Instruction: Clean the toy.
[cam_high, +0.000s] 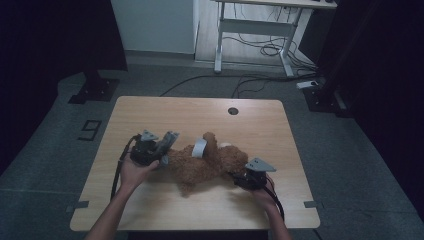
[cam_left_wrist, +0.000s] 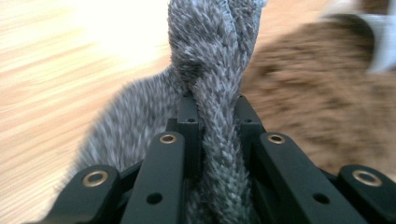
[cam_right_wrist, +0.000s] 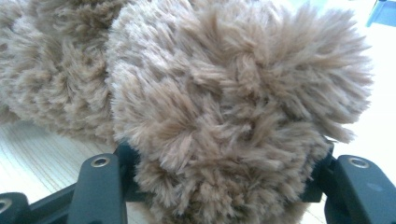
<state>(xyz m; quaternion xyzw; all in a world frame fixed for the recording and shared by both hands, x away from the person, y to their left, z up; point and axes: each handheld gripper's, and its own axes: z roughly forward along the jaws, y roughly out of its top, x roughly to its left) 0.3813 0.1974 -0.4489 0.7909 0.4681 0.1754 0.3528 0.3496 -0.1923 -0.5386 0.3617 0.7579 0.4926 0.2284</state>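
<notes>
A brown plush teddy bear (cam_high: 200, 167) lies on its side in the middle of the wooden table (cam_high: 165, 112). A grey fleecy cloth (cam_left_wrist: 215, 60) runs from the bear's left end, and a pale grey band (cam_high: 200, 146) crosses its body. My left gripper (cam_high: 162, 156) is at the bear's left end; in the left gripper view it (cam_left_wrist: 217, 107) is shut on a twisted fold of the cloth. At the bear's right end, my right gripper (cam_high: 236, 176) has a fluffy rounded part of the bear (cam_right_wrist: 233, 107) pinched between its jaws, and fur hides the fingertips.
A round cable hole (cam_high: 233, 110) sits near the table's far edge. Beyond the table, a white desk frame (cam_high: 255, 30) stands on the floor among loose cables. Dark stands (cam_high: 95, 87) flank the far corners. Both forearms enter from the near edge.
</notes>
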